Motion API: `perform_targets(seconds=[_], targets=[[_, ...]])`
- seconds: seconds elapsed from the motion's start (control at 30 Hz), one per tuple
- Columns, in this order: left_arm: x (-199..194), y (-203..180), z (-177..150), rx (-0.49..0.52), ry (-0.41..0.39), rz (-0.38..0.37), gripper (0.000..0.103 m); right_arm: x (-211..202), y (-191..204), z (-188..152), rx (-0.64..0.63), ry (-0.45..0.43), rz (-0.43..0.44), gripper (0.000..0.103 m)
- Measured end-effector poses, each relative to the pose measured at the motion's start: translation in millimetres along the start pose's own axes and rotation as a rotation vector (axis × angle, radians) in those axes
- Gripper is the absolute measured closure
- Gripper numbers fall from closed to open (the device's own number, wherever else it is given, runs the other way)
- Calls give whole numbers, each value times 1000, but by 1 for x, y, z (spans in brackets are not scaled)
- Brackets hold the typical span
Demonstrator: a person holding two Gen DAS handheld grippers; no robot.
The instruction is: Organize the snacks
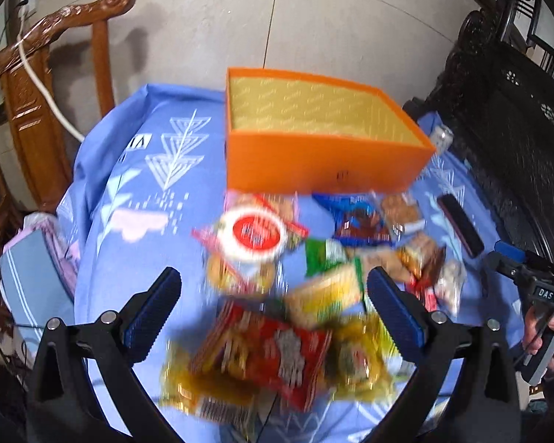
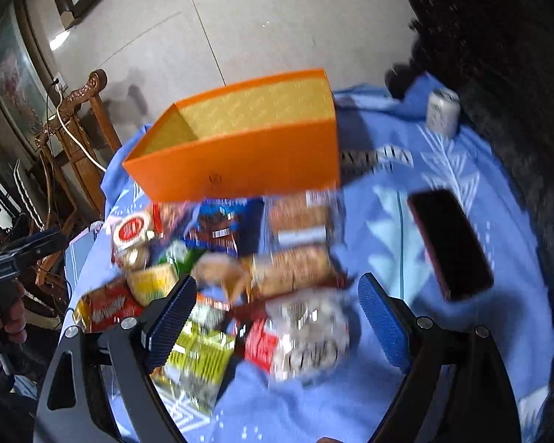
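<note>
Snacks point(image 1: 277, 288) lie heaped on the blue-clothed worktop point(image 1: 136, 243). Left tool point(image 1: 275, 312) and right tool point(image 2: 277, 312) hang above them, jaws wide, gripping nothing. Beyond the heap stands an empty orange box point(image 1: 314, 162); a dark phone point(image 2: 450, 243) lies at right.

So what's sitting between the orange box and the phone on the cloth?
Bare blue cloth, as the right wrist view shows. The orange box and phone lie apart; the snack pile is beside that stretch.

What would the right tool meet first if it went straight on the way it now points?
Probably the clear snack packet lying between the open right tool fingers, though blur leaves depth unclear.
</note>
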State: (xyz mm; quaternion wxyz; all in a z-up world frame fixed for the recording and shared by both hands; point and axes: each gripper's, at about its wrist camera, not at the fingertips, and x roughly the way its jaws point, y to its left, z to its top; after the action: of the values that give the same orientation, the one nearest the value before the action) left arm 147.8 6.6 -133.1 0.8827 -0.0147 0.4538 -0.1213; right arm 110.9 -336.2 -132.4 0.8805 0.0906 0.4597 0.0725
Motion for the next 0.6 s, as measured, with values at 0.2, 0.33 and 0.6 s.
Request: perform_targets(seconds=[0.2,0.33,0.6], targets=[[-3,-1,-36,12,45,5,4,20,-6,-24,-8,54,-22,13],[-4,-3,-51,36,71,23,4,41,-11,-29,-16,100,-25,15],[-9,1,-60,41,72,41,4,75,-27,-34,27,168,-4,25]])
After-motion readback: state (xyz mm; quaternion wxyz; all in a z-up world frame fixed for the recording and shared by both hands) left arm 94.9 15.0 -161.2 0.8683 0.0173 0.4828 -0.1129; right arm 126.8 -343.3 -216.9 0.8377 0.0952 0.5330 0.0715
